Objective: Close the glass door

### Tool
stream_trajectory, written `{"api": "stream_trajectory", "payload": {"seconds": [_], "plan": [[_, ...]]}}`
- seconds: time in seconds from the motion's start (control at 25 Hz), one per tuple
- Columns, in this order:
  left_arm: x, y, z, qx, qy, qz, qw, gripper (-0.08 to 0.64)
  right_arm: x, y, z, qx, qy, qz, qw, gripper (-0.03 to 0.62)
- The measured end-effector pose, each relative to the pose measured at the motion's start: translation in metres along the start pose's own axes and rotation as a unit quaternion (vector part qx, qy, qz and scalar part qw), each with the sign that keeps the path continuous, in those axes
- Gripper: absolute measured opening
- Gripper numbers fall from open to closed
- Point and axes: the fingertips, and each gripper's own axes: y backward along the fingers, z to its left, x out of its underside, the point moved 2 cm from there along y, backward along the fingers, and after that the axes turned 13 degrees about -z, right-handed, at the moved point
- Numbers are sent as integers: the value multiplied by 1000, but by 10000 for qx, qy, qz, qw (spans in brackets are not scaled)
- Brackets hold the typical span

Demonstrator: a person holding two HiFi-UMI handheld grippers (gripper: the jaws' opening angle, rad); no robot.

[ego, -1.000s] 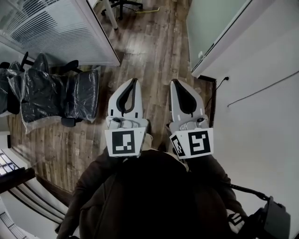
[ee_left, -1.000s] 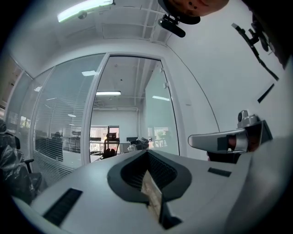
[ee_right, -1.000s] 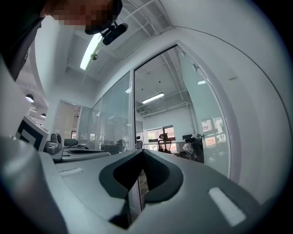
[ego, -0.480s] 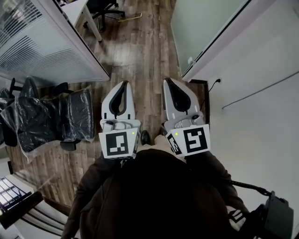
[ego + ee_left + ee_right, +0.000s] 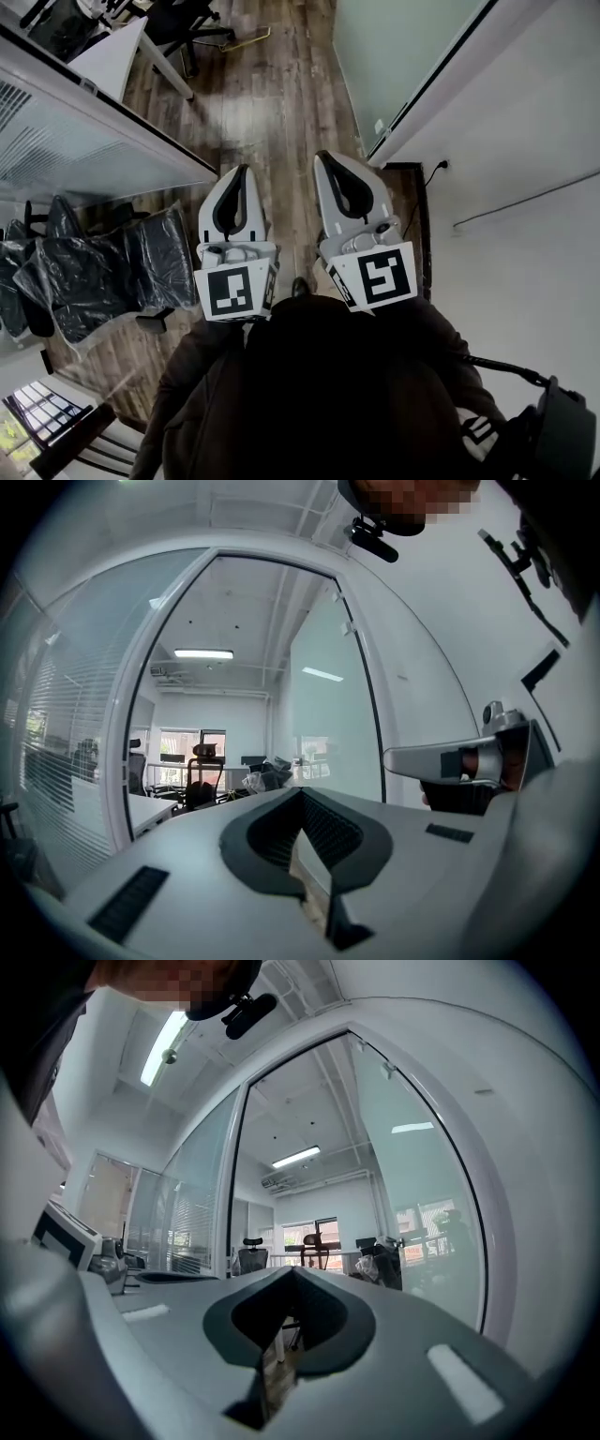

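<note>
Your left gripper (image 5: pixel 241 172) and right gripper (image 5: pixel 325 157) are both pinched closed on nothing, held side by side in front of your chest and pointing at the doorway. The glass door (image 5: pixel 403 56) stands open ahead and to your right, lying close along the white wall (image 5: pixel 525 141), well apart from either set of jaws. The likely trouble is arriving with the jaws together. No view shows a handle, so you may end up shoving bare glass with hard tips, which could skid off the pane or knock its edge. Spread the right jaws before you reach it. The door probably sweeps across the wood floor (image 5: pixel 272 94) near where you stand, so mind your feet. Keep your left elbow off the plastic-wrapped chairs (image 5: pixel 103 262) near your left side.
</note>
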Motion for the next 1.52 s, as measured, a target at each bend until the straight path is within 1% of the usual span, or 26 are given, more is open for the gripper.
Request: {"api": "stream_trajectory", "payload": {"seconds": [0.12, 0.32, 0.56, 0.64, 0.72, 0.76, 0.92, 1.0, 1.12, 1.2, 1.36, 1.52], "plan": [[12, -50, -14, 34, -84, 86, 9999, -3, 6, -24, -47, 63, -85, -54, 9999, 2], [16, -114, -29, 119, -207, 23, 9997, -3, 11, -59, -101, 90, -174, -66, 9998, 2], [26, -162, -25, 0, -346, 232, 9991, -3, 22, -95, -137, 45, -282, -66, 9996, 2], [26, -173, -18, 79, -425, 230, 9988, -3, 24, -111, -143, 65, -314, -45, 9995, 2], [31, -183, -6, 172, -425, 258, 9986, -3, 32, -129, -143, 66, -346, 51, 9994, 2], [35, -189, 2, 158, -392, 301, 9987, -3, 37, -140, -142, 51, -354, 112, 9993, 2], [53, -220, 35, -43, -235, 399, 9989, -3, 60, -177, -143, 20, -310, 244, 9992, 2], [60, -240, 44, 0, -193, 314, 9993, -3, 68, -195, -153, 63, -247, 234, 9994, 2], [66, -272, 62, 169, -152, 188, 9996, -3, 74, -232, -162, 127, -166, 194, 9996, 2], [70, -291, 83, 229, -162, 182, 9994, -3, 81, -262, -158, 99, -114, 178, 9997, 2], [78, -326, 128, 202, -54, 151, 9997, -3, 95, -318, -143, -25, -40, 210, 9998, 2], [80, -361, 161, 224, 22, 48, 9997, -3, 99, -363, -146, 9, 56, 223, 9997, 2]]}}
